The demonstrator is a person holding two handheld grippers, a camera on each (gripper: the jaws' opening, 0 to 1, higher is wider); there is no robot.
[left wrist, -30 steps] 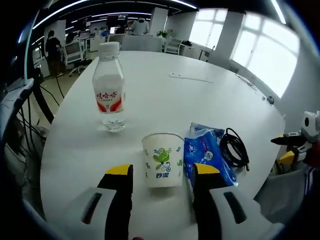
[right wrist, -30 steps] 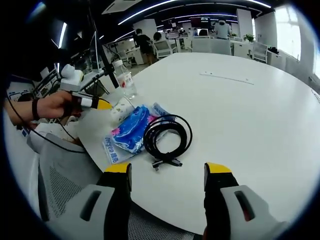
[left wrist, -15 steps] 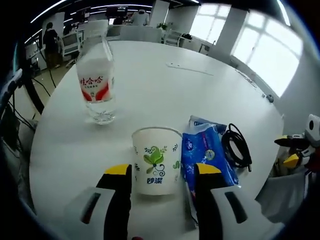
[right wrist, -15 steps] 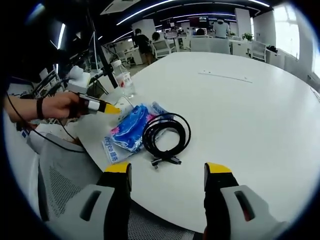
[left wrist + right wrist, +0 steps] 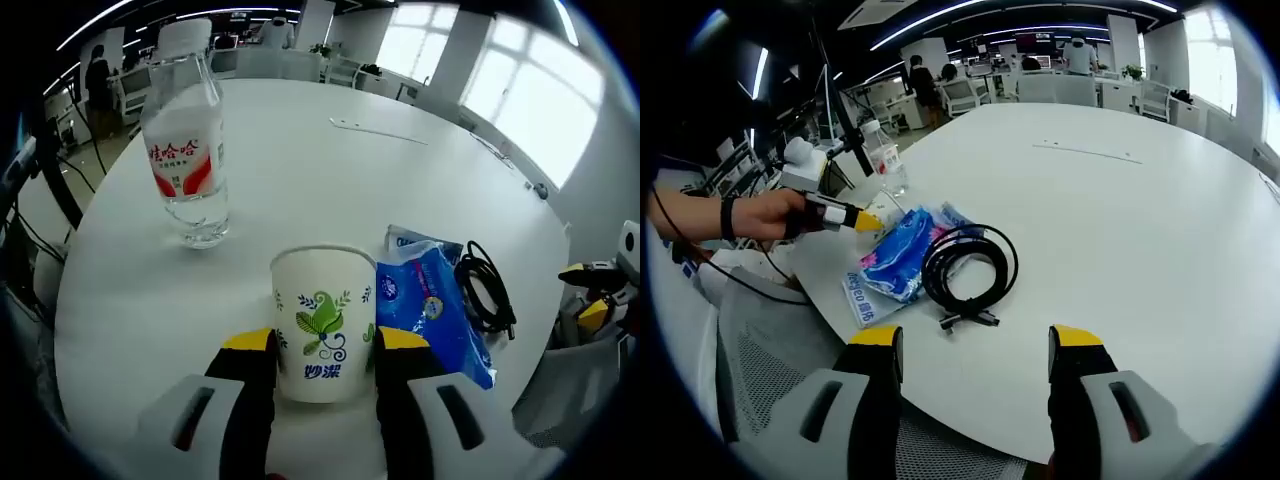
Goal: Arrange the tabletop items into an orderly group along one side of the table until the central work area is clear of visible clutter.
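- Left gripper point(image 5: 313, 345): my jaws clamp the paper cup point(image 5: 322, 322), upright near the table point(image 5: 330, 160) edge.
- Right gripper point(image 5: 975, 345): jaws spread, empty.
- Blue packet point(image 5: 432, 310) beside cup; black cable point(image 5: 970, 272) coiled next to it; water bottle point(image 5: 186, 150) stands apart.

Left gripper point(image 5: 325, 345): jaws closed against both sides of the paper cup point(image 5: 322, 318), gripped low. Right gripper point(image 5: 975, 345): jaws spread wide, holding nothing. A bare hand point(image 5: 765, 215) holds the left gripper's handle.
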